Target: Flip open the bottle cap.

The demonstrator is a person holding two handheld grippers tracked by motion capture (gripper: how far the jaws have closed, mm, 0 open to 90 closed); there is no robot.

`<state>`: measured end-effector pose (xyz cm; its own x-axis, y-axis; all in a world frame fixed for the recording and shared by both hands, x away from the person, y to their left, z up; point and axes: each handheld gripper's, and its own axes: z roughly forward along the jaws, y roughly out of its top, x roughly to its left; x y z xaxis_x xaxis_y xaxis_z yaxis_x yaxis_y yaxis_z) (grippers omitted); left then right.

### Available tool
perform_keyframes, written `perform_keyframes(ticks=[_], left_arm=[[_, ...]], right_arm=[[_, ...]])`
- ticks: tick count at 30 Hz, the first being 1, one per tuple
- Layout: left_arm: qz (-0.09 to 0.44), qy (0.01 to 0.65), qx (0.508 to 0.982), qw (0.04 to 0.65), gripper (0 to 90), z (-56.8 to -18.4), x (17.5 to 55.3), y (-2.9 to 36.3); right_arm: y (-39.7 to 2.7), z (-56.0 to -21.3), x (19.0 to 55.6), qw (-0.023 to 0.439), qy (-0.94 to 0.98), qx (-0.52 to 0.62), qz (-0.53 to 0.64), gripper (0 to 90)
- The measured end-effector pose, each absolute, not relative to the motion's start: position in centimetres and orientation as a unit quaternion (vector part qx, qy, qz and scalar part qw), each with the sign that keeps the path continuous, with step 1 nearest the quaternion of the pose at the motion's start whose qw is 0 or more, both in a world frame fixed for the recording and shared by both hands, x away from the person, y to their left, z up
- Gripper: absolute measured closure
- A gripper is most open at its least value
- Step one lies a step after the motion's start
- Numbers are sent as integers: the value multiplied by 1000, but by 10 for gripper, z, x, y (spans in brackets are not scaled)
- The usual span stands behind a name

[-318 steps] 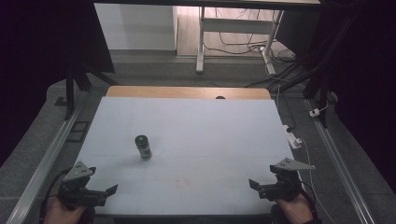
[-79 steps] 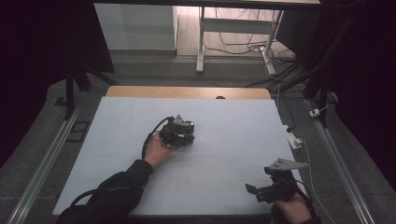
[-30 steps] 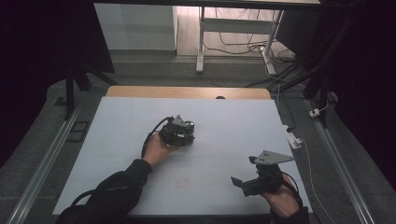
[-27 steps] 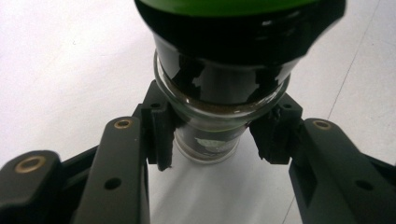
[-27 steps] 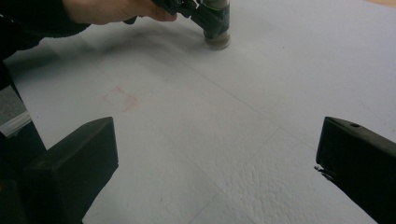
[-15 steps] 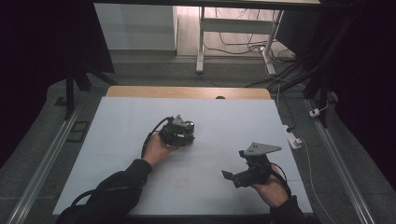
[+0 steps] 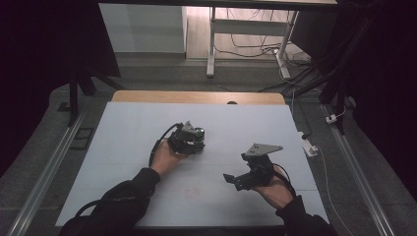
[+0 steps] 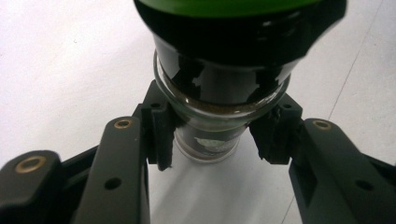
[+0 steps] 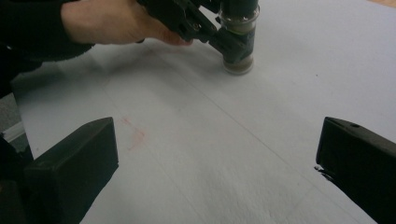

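Glass jar (image 8: pixel 219 112), with black cap and green top, stands upright on the white table (image 7: pixel 123 147), left of centre and toward the far half. Left gripper (image 7: pixel 194 140) is clamped on it: in the left gripper view both pads press the glass body just under the cap. Brownish contents show through the glass. Right gripper (image 7: pixel 231 179) is held above the table at near right, well apart from the jar, its jaws spread wide with nothing between them. A faint reddish mark (image 9: pixel 135 135) lies on the table near it.

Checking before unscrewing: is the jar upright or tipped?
Upright: the jar stands on its base on the table, cap on top, left gripper clamped around it.
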<state>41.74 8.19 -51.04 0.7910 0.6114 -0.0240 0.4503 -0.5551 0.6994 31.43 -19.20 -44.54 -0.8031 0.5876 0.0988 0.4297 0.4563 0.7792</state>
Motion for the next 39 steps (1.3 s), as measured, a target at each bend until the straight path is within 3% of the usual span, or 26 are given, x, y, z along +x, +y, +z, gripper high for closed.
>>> perform_keyframes(ticks=[39], left_arm=[[110, 307, 873, 362, 539, -511, 417, 82]], right_arm=[[-127, -447, 381, 99, 858, 285, 414, 0]])
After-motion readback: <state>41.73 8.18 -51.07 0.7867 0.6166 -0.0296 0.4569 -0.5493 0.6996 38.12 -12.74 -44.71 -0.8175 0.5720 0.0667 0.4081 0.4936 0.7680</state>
